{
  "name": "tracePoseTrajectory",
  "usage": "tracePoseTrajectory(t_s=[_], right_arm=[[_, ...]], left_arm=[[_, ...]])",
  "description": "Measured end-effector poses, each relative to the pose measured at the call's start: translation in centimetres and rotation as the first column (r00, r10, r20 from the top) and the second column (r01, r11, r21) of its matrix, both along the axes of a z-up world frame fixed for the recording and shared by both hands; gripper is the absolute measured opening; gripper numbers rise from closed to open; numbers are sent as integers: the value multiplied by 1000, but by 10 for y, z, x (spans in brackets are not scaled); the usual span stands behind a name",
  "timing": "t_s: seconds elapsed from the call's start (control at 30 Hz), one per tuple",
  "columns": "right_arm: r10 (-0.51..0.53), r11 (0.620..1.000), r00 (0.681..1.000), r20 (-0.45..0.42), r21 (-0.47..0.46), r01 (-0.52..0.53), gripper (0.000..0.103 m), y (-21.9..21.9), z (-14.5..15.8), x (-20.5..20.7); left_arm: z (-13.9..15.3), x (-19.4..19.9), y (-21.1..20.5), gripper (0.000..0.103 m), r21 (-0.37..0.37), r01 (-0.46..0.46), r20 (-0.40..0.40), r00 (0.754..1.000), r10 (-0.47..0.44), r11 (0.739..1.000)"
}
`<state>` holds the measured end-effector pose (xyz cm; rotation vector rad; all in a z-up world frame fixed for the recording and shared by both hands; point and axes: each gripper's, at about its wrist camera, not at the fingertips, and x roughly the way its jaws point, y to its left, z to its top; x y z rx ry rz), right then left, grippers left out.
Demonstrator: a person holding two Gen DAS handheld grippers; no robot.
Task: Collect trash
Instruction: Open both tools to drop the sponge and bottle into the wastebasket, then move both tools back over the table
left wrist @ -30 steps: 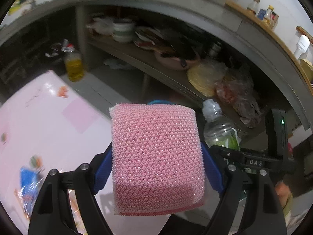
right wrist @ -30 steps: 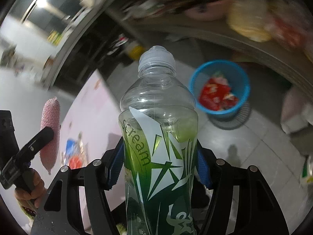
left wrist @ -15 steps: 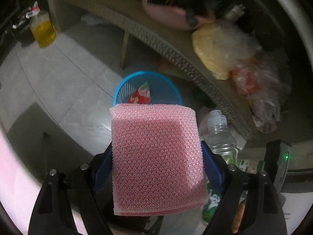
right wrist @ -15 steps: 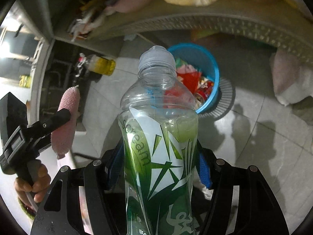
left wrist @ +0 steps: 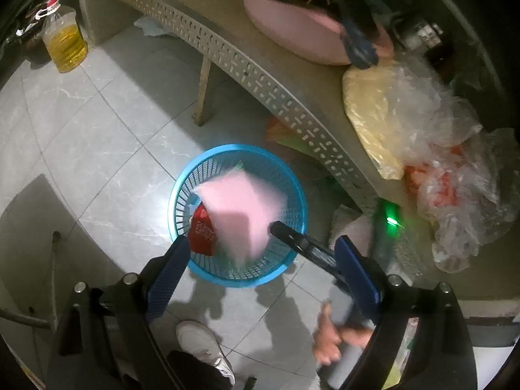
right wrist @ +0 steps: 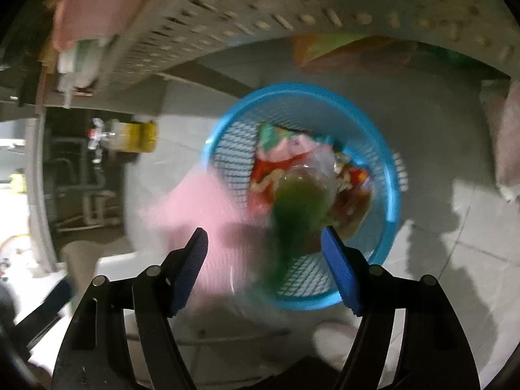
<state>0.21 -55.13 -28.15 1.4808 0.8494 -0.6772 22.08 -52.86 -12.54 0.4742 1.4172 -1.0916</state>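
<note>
A blue mesh basket [left wrist: 294, 182] stands on the tiled floor with red wrappers [left wrist: 203, 232] inside. The pink sponge [left wrist: 242, 209] is blurred in mid-air over the basket, free of my left gripper [left wrist: 260, 266], whose jaws are opening with nothing between the pads. In the right wrist view the green-labelled bottle [right wrist: 300, 204] is blurred, dropping into the basket [right wrist: 391, 175], and the sponge [right wrist: 198, 204] falls at the basket's left edge. My right gripper [right wrist: 265, 260] is opening too, its pads clear of the bottle. One finger [left wrist: 302, 243] of the right gripper reaches over the basket.
A perforated grey shelf [left wrist: 247, 61] runs just behind the basket, carrying a pink basin [left wrist: 292, 29] and plastic bags [left wrist: 422, 123]. An oil jug [left wrist: 65, 42] stands on the floor at far left. A person's white shoe [left wrist: 204, 347] and hand [left wrist: 328, 341] are below the grippers.
Both grippers came down over the basket and let go. The sponge has left the left jaws and the bottle the right jaws; both are falling toward the basket.
</note>
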Motion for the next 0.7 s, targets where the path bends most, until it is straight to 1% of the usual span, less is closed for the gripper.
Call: tracePoseTrajectory(t_s=[0.1,0.17,0.27,0.37,0.43,0.47,0.57,0.6,0.67,0.7], right_arm=[[7,999,1000,-13,-43,-7,69,11,6,-4],[28,996,999,-35,-88,-31,69,24,17,-9],[57,988,996,-71,-142,-66,69,44,33,-23],[75,980,993,-97,-178,-91,69,61,47,-35],[96,971,989,-109,-207,-117,69,80,63,-48],[105,967,988,-116,-218,-128,69,79,66,-48],[140,950,982,-124,-264,-169,70,102,98,-57],[148,945,981,-123,-276,-177,72,107,103,-58],[168,931,979,-116,-309,-196,74,121,126,-66],[177,926,978,-109,-320,-203,76,126,134,-67]], left_arm=[[21,1,18,88,-39,16,42,999,-14,999],[41,0,36,88,-76,35,79,996,-29,997],[68,-4,62,88,-103,48,128,991,-35,994],[96,-11,88,88,-137,59,148,988,-39,989],[118,-14,110,88,-166,65,169,985,-36,984],[128,-16,120,88,-178,66,180,983,-33,982],[158,-25,157,88,-218,78,212,977,-31,973],[166,-30,170,88,-226,85,229,973,-32,970],[178,-38,191,88,-242,98,254,967,-35,965],[186,-43,209,88,-256,101,265,964,-31,961]])
